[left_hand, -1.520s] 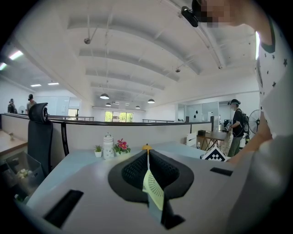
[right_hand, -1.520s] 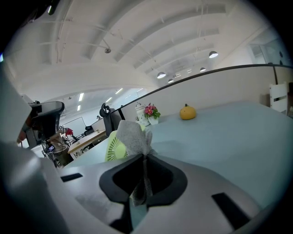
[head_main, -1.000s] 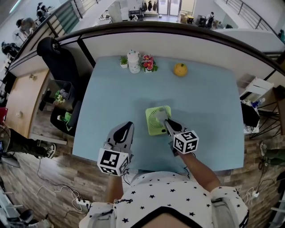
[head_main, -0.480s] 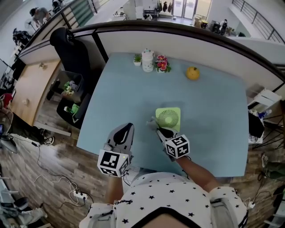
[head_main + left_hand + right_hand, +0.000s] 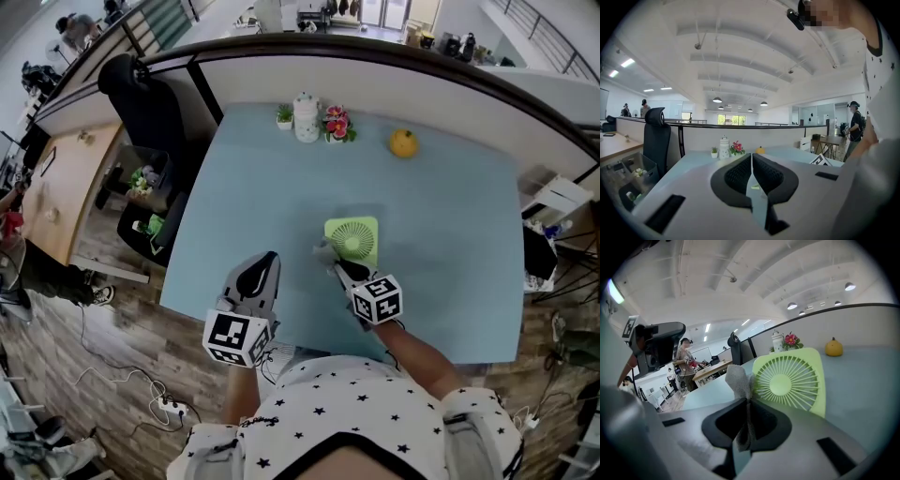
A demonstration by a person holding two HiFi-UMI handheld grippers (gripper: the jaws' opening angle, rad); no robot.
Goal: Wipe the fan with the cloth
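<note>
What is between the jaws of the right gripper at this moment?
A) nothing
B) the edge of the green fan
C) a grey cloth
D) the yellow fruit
C: in the right gripper view, the right gripper has its jaws shut on the grey cloth, which sticks up next to the green fan.

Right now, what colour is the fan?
The fan is light green, clearest in the right gripper view.

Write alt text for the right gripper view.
The right gripper is shut on a grey cloth, whose free end stands up beside the left edge of a green fan facing the camera on a blue table. A yellow fruit sits behind.
</note>
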